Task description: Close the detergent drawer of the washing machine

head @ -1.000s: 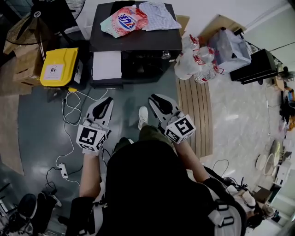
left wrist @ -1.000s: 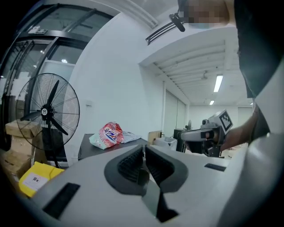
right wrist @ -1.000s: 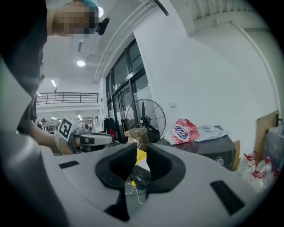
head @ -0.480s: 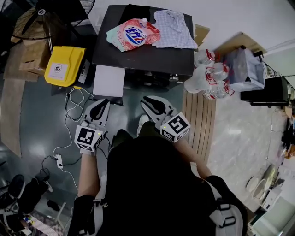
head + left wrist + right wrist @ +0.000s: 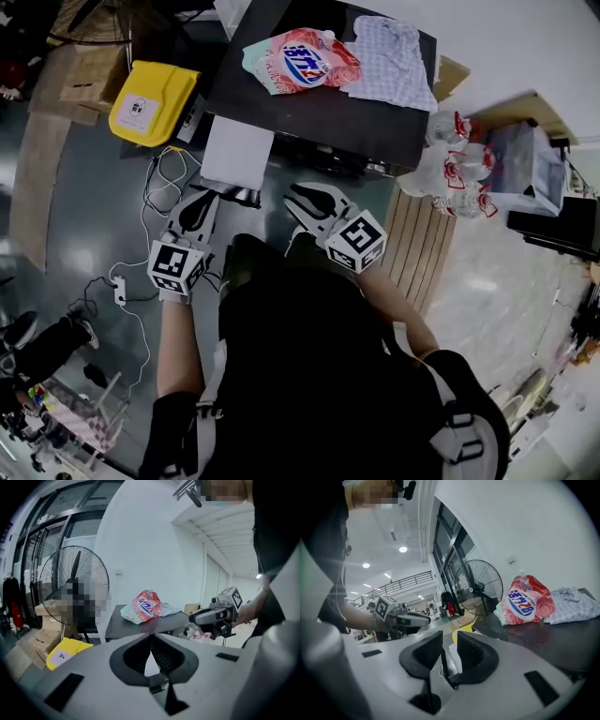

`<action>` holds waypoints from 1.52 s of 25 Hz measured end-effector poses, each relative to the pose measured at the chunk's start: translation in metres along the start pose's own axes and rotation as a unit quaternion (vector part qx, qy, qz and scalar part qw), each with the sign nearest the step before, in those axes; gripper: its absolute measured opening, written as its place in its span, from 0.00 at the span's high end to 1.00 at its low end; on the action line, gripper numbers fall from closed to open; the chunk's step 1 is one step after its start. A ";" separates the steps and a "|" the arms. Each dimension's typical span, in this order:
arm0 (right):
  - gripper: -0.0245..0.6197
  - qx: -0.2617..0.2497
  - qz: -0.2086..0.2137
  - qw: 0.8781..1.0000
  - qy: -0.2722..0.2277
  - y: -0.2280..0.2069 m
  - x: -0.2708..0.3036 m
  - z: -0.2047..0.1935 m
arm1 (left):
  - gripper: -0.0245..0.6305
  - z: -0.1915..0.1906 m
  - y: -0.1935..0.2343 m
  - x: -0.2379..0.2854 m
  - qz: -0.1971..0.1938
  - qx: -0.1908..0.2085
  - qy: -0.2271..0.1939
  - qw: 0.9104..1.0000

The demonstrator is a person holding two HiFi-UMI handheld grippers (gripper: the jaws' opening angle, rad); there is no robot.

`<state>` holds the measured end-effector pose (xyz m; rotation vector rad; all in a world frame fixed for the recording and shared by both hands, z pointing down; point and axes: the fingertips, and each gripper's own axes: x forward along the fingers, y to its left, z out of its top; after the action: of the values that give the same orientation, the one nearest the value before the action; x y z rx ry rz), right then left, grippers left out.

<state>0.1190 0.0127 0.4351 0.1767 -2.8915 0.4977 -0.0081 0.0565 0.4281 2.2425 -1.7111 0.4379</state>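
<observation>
The detergent drawer (image 5: 236, 150) still juts open at the washing machine's (image 5: 323, 108) front left corner. Both tongs have moved nearer it: the left gripper (image 5: 199, 204), clenched and empty, sits just before its front edge, while the right gripper (image 5: 294, 195) has just been opening and holds nothing.

Black washer (image 5: 319, 108), pink-red detergent bag (image 5: 302, 61) w/ blue logo, pale patterned cloth (image 5: 389, 61), yellow case (image 5: 155, 101), white drawer (image 5: 236, 152).
</observation>
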 end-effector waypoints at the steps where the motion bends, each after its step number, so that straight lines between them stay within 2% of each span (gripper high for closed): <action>1: 0.82 0.000 0.005 1.000 0.007 0.000 0.003 -0.004 | 0.94 -0.003 0.002 -0.001 0.001 0.001 0.006 1.000; 10: 0.79 0.000 0.018 0.998 0.058 0.003 0.031 -0.040 | 0.94 -0.045 0.028 -0.005 -0.013 0.022 0.063 0.998; 15: 0.76 0.006 0.006 0.996 0.088 0.005 0.050 -0.061 | 0.91 -0.070 0.044 -0.003 -0.055 0.021 0.096 0.994; 20: 0.74 0.017 -0.018 0.994 0.110 0.009 0.071 -0.078 | 0.85 -0.090 0.061 0.003 -0.113 0.045 0.126 0.985; 23: 0.72 0.019 -0.033 0.992 0.122 0.012 0.085 -0.088 | 0.82 -0.108 0.075 0.006 -0.146 0.062 0.151 0.976; 28: 0.67 0.033 -0.064 0.987 0.146 0.017 0.103 -0.113 | 0.75 -0.139 0.093 0.013 -0.213 0.095 0.193 0.953; 38: 0.66 0.063 -0.134 0.972 0.183 0.025 0.122 -0.159 | 0.70 -0.184 0.113 0.024 -0.302 0.144 0.241 0.911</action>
<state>0.0244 0.0803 0.6007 0.4371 -2.4317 0.5929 -0.1238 0.0803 0.6105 2.4251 -0.6952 1.0248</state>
